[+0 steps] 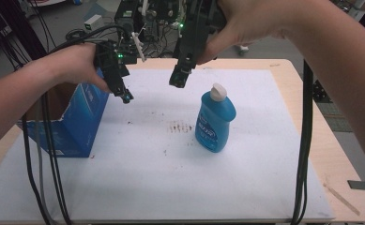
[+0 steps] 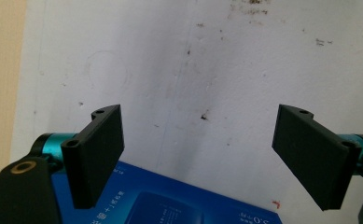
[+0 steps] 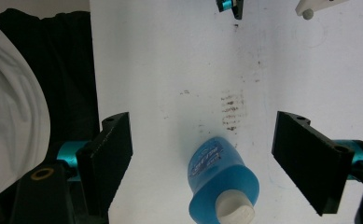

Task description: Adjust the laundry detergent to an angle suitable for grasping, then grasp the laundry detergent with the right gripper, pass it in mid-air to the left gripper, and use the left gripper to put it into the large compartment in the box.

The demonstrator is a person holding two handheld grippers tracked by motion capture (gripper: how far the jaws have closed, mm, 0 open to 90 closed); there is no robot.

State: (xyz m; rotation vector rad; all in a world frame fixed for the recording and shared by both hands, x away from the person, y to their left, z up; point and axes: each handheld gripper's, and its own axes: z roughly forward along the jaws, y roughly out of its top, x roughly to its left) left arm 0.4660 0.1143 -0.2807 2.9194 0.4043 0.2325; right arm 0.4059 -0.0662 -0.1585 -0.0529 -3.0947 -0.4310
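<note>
Black jaws of the right gripper point(image 3: 202, 158) stood spread wide with nothing pinched; in its own view the blue bottle point(image 3: 221, 179) sat between them but below, upright on the white surface point(image 1: 171, 178), its base hidden under its body and white cap point(image 3: 235, 212). In the high view that gripper point(image 1: 178, 79) hung at eleven o'clock from the bottle point(image 1: 214, 123), apart from it. Jaws of the left gripper point(image 2: 198, 158) were likewise spread and empty, over the edge of the blue box point(image 2: 165, 200), cut off at the frame's bottom. The box point(image 1: 79, 126) stood open at nine o'clock on the surface, its inside mostly hidden by the left forearm; contents could not be made out.
</note>
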